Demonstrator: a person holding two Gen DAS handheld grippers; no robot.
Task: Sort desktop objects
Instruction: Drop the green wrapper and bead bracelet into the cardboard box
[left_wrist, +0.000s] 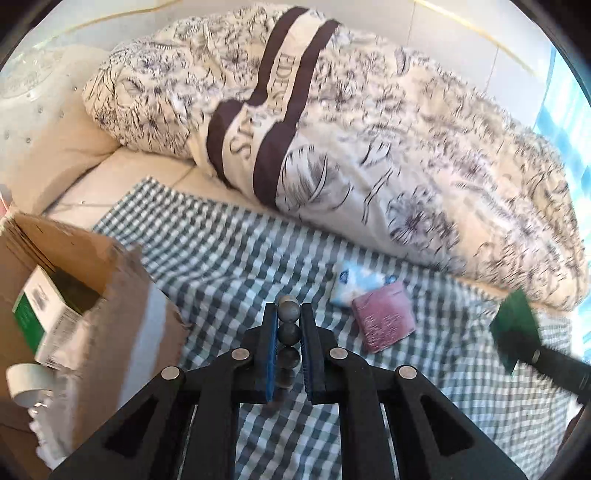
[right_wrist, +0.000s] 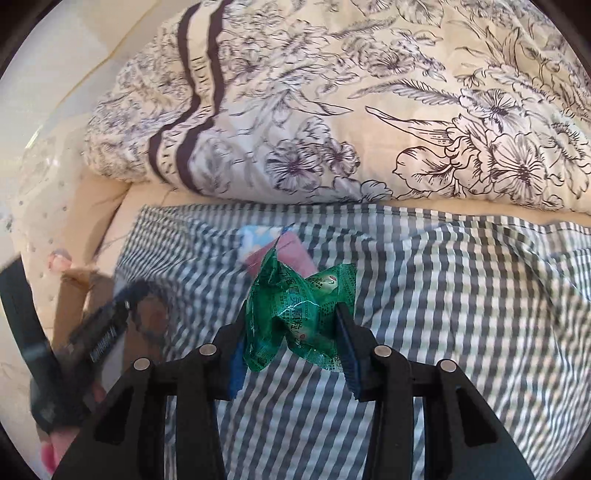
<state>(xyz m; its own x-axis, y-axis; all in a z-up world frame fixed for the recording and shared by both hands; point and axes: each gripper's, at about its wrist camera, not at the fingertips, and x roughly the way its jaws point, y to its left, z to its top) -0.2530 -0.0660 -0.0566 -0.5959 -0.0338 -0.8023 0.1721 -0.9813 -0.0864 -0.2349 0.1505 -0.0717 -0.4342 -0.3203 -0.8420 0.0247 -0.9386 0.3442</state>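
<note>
My left gripper (left_wrist: 289, 314) is shut on a string of dark grey beads (left_wrist: 289, 331), held above the checked cloth (left_wrist: 229, 258). My right gripper (right_wrist: 291, 325) is shut on a crumpled green foil sachet (right_wrist: 295, 317); the same green sachet (left_wrist: 515, 326) shows at the right edge of the left wrist view. On the cloth lie a pink packet (left_wrist: 384, 319) and a blue-and-white tissue pack (left_wrist: 354, 286), partly under it. Both also appear behind the sachet as the pink packet (right_wrist: 291, 254) and tissue pack (right_wrist: 258, 236).
A cardboard box (left_wrist: 92, 273) stands at the left and holds a green-and-white carton (left_wrist: 40, 314); a roll of white tape (left_wrist: 26, 382) lies beside it. A flowered duvet (left_wrist: 369, 129) is heaped behind the cloth. The other gripper's handle and a hand (right_wrist: 62, 354) appear at the left.
</note>
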